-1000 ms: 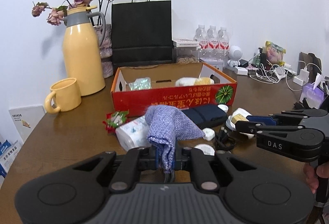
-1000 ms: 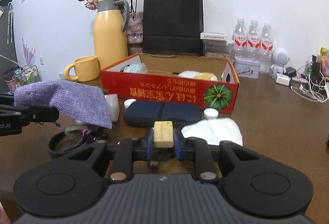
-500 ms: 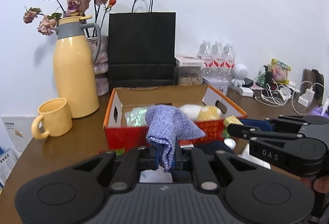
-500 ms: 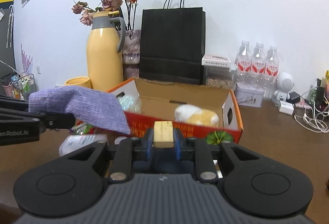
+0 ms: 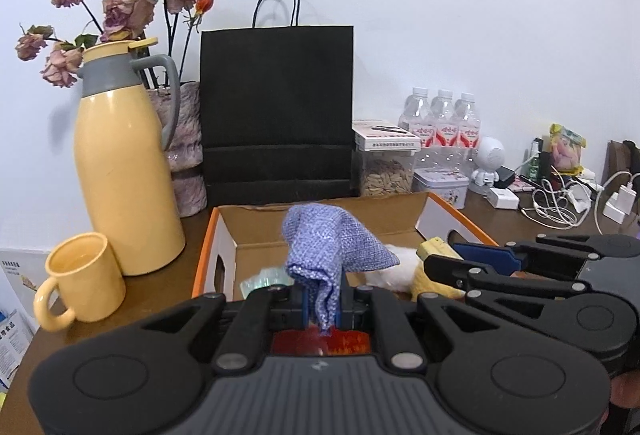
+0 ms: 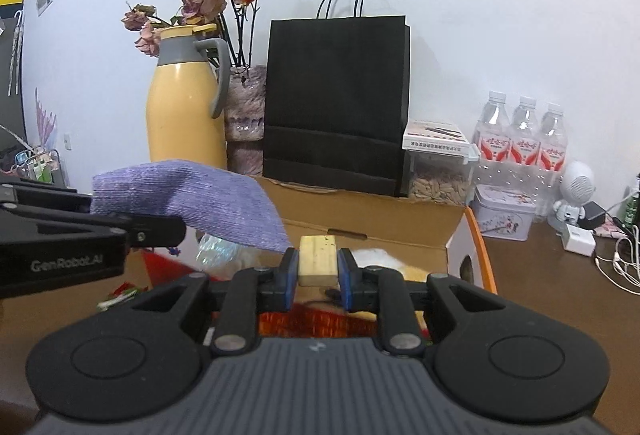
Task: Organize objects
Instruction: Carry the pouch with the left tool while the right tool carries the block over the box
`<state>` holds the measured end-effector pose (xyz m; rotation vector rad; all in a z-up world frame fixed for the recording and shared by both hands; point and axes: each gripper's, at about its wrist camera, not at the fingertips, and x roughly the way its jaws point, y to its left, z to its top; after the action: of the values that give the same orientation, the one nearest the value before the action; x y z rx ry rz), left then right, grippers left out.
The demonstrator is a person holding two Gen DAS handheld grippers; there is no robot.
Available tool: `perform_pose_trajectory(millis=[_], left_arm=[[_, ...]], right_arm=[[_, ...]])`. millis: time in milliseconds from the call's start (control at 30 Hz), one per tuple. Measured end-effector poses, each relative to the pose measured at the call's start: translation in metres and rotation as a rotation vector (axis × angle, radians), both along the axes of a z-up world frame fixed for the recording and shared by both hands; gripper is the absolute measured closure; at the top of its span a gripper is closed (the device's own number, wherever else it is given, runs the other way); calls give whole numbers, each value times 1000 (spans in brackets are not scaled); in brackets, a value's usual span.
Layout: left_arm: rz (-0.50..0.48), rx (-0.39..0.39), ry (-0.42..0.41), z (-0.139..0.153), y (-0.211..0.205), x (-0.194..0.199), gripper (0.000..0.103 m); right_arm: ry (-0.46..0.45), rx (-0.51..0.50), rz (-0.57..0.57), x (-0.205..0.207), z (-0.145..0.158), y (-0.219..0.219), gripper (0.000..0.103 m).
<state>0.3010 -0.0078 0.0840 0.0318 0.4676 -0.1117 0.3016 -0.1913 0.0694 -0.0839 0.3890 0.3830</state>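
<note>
My left gripper (image 5: 320, 301) is shut on a purple woven cloth (image 5: 328, 247) that droops over its fingers, held above the near end of the open cardboard box (image 5: 224, 235). My right gripper (image 6: 318, 271) is shut on a small pale yellow block (image 6: 317, 261) and hangs over the box's (image 6: 452, 227) near side. In the left wrist view the right gripper (image 5: 440, 263) comes in from the right with the block (image 5: 436, 249) at its tip. In the right wrist view the left gripper (image 6: 160, 227) and the cloth (image 6: 192, 201) enter from the left. A white and yellow soft item (image 5: 400, 273) and a shiny packet (image 5: 262, 279) lie in the box.
Left of the box stand a yellow jug (image 5: 120, 171) and a yellow mug (image 5: 80, 281). Behind it are a black paper bag (image 5: 276, 107), a vase of dried roses (image 5: 184, 155), a seed container (image 5: 386, 167), three water bottles (image 5: 440, 123), a tin (image 5: 440, 183), chargers and cables (image 5: 560, 203).
Both grippers have moved forward and a little up, from over the loose items in front of the box to above the box itself. Each keeps its hold.
</note>
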Motion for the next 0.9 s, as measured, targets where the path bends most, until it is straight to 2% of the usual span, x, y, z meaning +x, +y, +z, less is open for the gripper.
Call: perform_pose_trajectory(millis=[500, 900], left_arm=[[15, -19, 41, -8, 18, 80, 94], [17, -2, 96, -25, 17, 103, 94]], right_arm=[[6, 28, -40, 69, -9, 14, 82], [73, 20, -35, 84, -27, 16, 82]])
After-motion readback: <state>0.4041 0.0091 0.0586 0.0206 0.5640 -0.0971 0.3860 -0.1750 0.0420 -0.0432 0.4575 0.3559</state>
